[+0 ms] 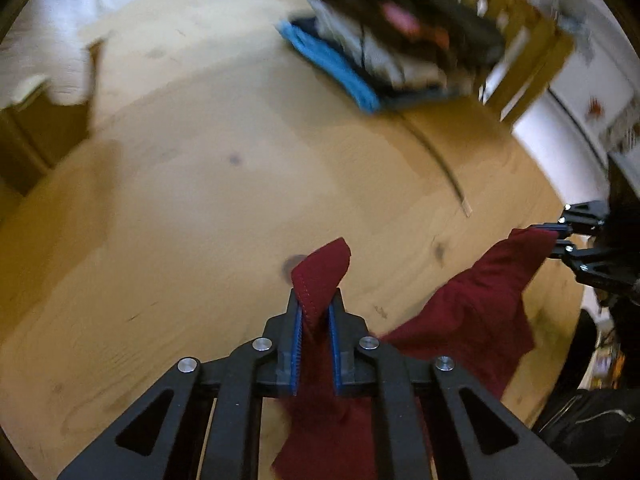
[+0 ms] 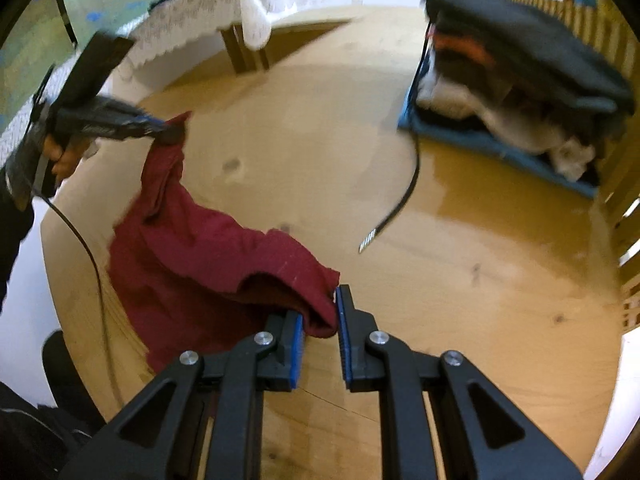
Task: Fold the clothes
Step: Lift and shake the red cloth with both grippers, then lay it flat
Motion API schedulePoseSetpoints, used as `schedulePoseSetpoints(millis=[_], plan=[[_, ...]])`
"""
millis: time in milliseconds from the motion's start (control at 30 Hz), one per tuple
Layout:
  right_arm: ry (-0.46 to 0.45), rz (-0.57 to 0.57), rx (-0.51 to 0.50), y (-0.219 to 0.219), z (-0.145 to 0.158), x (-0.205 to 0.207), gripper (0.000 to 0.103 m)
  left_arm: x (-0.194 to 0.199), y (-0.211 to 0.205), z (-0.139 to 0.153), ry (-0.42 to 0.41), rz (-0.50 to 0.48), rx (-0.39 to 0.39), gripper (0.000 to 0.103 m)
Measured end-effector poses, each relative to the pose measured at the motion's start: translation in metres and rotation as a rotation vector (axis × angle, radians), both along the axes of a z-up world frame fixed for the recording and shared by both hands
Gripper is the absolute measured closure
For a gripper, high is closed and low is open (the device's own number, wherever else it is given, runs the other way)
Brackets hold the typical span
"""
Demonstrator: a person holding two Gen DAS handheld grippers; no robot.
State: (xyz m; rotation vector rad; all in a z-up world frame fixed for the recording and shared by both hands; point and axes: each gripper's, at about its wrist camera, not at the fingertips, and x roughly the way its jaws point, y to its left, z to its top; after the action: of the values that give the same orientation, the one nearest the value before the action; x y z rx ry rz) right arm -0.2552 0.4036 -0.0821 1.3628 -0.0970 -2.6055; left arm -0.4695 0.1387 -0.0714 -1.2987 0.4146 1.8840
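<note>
i am holding a dark red garment (image 1: 472,312) between both tools above the round wooden counter (image 1: 208,200). my left gripper (image 1: 315,312) is pinching a stitched hem corner of it: the jaws are narrow, the cloth is filling the gap between the blue pads (image 1: 297,344), and a folded tip is sticking up past them. my right gripper (image 2: 320,320) is clamping another edge, a rolled hem bunching between its blue pads (image 2: 344,344); these jaws are standing a little wider than the left ones but are gripping cloth. in the left wrist view the right gripper (image 1: 558,236) is showing at the far right with the garment's edge caught in its tips. in the right wrist view the left gripper (image 2: 168,130) is appearing at upper left, a hand (image 2: 64,156) wrapping its handle, and the red fabric is hanging from it and sagging across toward my right jaws. the middle of the garment is drooping low over the near part of the counter; i cannot tell whether it is touching the wood. a stack of folded clothes (image 2: 516,80) is sitting at the far side of the counter on a blue layer (image 2: 492,140), well apart from the garment. a thin black cord (image 2: 404,196) is trailing from that stack across the bare wood. both views are blurring slightly.
</note>
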Motion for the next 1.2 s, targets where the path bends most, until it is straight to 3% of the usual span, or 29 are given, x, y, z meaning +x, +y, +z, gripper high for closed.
schedulePoseSetpoints(millis=[333,500,633,767,867,900,933,1000,1067,1200], plan=[[0.274,-0.067,-0.006,-0.01,0.117,0.063,0.089,0.126,-0.128,0.146,0.321,0.177,0.231,0.095],[0.351,-0.064,-0.035,-0.018,0.153,0.101,0.089,0.169,-0.149,0.164,0.404,0.208,0.274,0.095],[0.365,-0.044,-0.049,-0.028,0.164,0.105,0.089,0.177,-0.157,0.167,0.427,0.222,0.263,0.095],[0.287,-0.064,-0.048,-0.03,0.142,0.063,0.089,0.148,-0.153,0.148,0.4,0.261,0.22,0.095],[0.165,-0.098,-0.037,-0.024,0.098,0.001,0.089,0.098,-0.14,0.101,0.333,0.319,0.147,0.095],[0.101,-0.099,-0.007,-0.021,0.074,-0.029,0.088,0.078,-0.136,0.081,0.303,0.34,0.117,0.09],[0.044,-0.1,0.02,-0.02,0.053,-0.055,0.081,0.058,-0.132,0.06,0.274,0.362,0.087,0.086],[0.02,-0.09,0.026,-0.023,0.04,-0.058,0.075,0.024,-0.131,0.018,0.202,0.423,0.02,0.082],[-0.004,-0.079,0.031,-0.027,0.026,-0.062,0.075,-0.003,-0.135,-0.021,0.132,0.49,-0.04,0.084],[-0.052,-0.058,0.041,-0.035,0.0,-0.069,0.075,0.014,-0.152,-0.027,0.146,0.472,0.01,0.082]])
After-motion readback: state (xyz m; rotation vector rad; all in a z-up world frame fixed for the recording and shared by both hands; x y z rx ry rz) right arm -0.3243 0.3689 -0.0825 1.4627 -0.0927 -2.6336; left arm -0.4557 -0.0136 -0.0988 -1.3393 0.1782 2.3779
